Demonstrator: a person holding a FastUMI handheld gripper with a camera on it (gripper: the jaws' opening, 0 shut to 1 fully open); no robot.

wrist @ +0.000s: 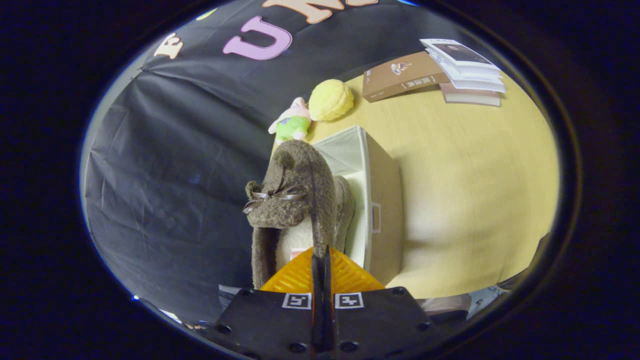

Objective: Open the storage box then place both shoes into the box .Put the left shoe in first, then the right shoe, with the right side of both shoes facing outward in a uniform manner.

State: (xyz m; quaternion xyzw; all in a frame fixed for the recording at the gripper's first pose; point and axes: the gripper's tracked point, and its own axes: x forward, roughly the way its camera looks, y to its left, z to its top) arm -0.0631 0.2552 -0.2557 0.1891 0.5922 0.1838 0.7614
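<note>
A fuzzy brown slipper (295, 195) with a small ribbon bow hangs from my gripper (321, 260), whose fingers are pressed together on the slipper's rim. The slipper is held up over the open white and tan storage box (382, 200), which stands on the yellow table (475, 175). Part of a second brown slipper (346, 200) shows behind the held one, inside the box opening. The view is rolled, so the table runs along the right side.
Beyond the box lie a yellow plush ball (331, 100) and a small pink and green plush toy (292, 122). A brown book (402, 75) and a stack of white books (465, 65) sit at the table's far end.
</note>
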